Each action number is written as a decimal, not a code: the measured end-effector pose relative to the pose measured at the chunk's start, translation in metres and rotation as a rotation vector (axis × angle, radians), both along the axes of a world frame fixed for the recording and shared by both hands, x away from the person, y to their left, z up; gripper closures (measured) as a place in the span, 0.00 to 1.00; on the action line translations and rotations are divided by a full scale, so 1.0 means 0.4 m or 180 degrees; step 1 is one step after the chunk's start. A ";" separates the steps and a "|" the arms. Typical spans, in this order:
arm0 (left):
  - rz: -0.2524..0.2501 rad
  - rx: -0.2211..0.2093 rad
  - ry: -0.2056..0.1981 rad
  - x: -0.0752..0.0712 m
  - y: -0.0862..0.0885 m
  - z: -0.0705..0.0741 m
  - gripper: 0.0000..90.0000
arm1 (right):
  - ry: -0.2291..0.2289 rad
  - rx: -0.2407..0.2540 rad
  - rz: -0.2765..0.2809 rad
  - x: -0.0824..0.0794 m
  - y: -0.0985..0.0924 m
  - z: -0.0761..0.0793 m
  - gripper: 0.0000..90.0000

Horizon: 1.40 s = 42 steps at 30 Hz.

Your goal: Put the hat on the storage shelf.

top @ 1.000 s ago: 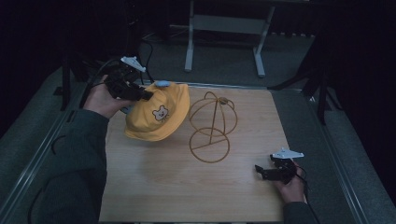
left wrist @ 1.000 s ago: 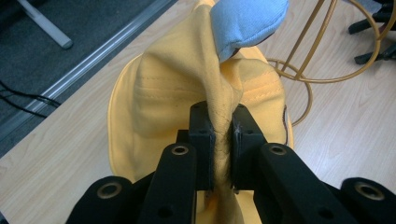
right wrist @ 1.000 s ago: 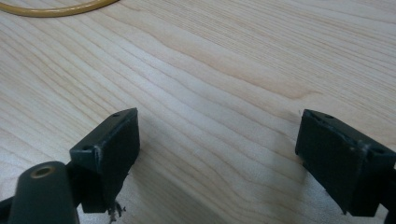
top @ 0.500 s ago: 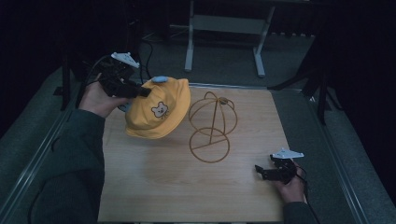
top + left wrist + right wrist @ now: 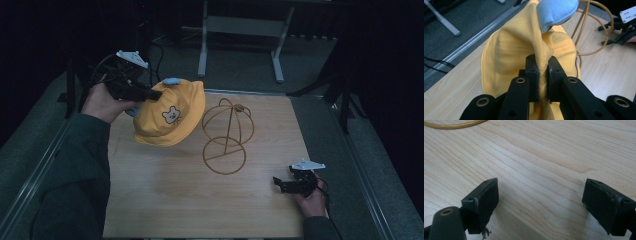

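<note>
1. The wooden table [image 5: 165, 200] spreads light and bare at its near edge, with dark floor around it
2. The yellow bucket hat [image 5: 167, 120], bear patch facing the camera, hangs above the far left of the table, just left of the stand and level with its dome
3. The wire hat stand [image 5: 227, 132] sits upright at mid-table, its ring base flat on the wood; the hat must travel right to cap it, and the left hand is far nearer
4. The left gripper [image 5: 543, 75] is pinched tight on a fold of the hat's cloth; its own view shows a blue ear [image 5: 556, 12], probably padded
5. The right gripper [image 5: 540, 200] rests spread wide, empty, at the near right
</note>
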<state>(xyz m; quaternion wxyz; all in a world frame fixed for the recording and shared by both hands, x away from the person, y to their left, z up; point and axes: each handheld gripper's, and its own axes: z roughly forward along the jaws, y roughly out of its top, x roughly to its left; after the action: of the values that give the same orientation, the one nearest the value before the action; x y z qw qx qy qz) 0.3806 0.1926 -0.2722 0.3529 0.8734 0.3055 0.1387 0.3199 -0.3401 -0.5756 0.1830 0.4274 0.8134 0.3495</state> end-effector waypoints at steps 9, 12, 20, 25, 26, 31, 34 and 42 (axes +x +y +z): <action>-0.0098 0.0005 -0.0043 -0.002 -0.020 0.031 0.91 | 0.0009 0.0000 -0.0001 -0.001 0.000 0.000 0.15; -0.0127 0.0006 -0.0048 -0.004 -0.027 0.039 0.91 | 0.0008 -0.0001 -0.0001 -0.001 0.000 0.000 0.15; -0.0254 -0.0023 -0.0051 -0.006 -0.044 0.054 0.91 | -0.0004 -0.0010 0.0007 0.000 -0.001 0.000 0.15; -0.0318 -0.0011 -0.0063 -0.009 -0.056 0.061 0.91 | -0.0004 -0.0010 0.0007 0.000 -0.001 0.000 0.15; -0.0339 -0.0013 -0.0068 -0.009 -0.059 0.063 0.91 | -0.0005 -0.0009 0.0007 0.000 -0.001 0.000 0.15; -0.0402 0.0003 -0.0081 -0.012 -0.076 0.071 0.91 | -0.0004 -0.0011 0.0008 0.000 -0.001 0.000 0.15; -0.0426 0.0008 -0.0083 -0.010 -0.088 0.076 0.91 | -0.0005 -0.0011 0.0008 0.000 -0.001 0.000 0.15; -0.0537 0.0040 -0.0099 -0.007 -0.127 0.085 0.91 | -0.0005 -0.0011 0.0010 0.000 -0.001 0.000 0.15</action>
<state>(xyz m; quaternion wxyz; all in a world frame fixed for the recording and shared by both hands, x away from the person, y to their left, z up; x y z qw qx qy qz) 0.3776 0.1418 -0.2380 0.3626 0.8960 0.2244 0.1239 0.3200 -0.3404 -0.5757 0.1838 0.4255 0.8146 0.3486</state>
